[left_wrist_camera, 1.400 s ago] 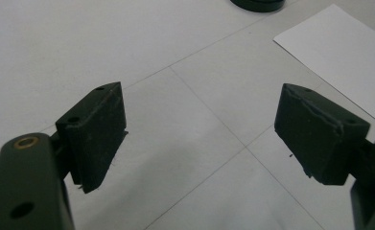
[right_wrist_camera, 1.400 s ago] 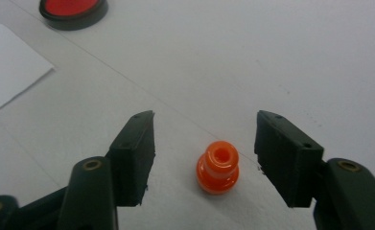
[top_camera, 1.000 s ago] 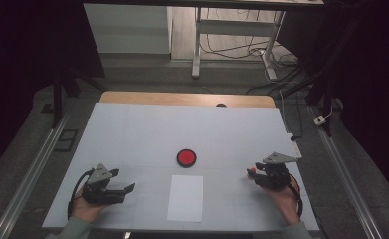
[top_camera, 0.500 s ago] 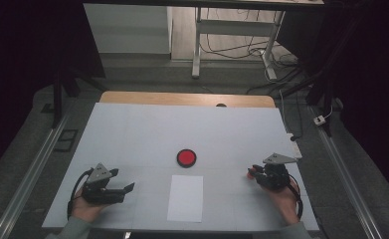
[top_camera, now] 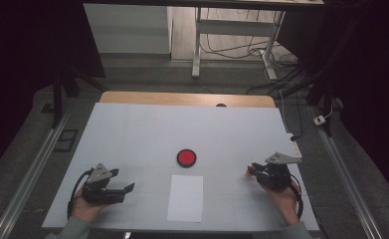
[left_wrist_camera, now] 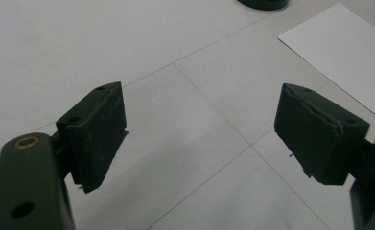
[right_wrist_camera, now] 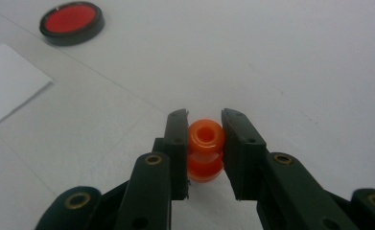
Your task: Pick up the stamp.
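On the table (top_camera: 132, 129): right tool (right_wrist_camera: 204, 143) pinching an orange bead (right_wrist_camera: 205, 148) | left tool (left_wrist_camera: 199, 139) spread wide, holding nothing | red disc (top_camera: 186, 158) mid-table

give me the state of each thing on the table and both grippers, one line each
left hand-held gripper: open, holding nothing, low over the table
right hand-held gripper: shut on the orange bead
orange bead: clamped between the jaws, hole facing the camera
red disc: flat on the table, untouched
white paper sheet: flat, unfolded, near the front edge

dim room with a lit table (top_camera: 132, 129), soft shadows, gripper views blurred up close.
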A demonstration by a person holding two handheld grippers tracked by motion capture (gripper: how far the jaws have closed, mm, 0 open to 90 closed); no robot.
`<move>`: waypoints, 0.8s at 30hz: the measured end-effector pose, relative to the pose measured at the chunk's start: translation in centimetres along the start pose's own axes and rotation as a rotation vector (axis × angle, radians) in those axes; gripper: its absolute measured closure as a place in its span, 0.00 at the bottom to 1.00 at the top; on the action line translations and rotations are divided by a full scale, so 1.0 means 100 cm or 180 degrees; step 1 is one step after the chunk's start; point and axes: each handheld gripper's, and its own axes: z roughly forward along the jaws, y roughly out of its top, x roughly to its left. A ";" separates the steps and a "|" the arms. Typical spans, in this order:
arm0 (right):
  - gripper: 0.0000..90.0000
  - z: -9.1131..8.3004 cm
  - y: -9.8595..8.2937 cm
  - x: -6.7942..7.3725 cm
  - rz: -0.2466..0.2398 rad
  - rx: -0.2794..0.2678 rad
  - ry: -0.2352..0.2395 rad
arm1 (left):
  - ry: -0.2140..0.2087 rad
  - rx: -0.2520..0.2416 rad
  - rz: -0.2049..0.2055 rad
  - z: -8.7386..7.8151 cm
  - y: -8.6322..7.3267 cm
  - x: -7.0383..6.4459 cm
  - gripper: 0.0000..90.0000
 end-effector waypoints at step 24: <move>0.80 -0.006 0.011 0.014 0.0073 -0.0355 0.0242 | 0.0041 -0.0011 0.0023 0.001 0.001 -0.001 0.22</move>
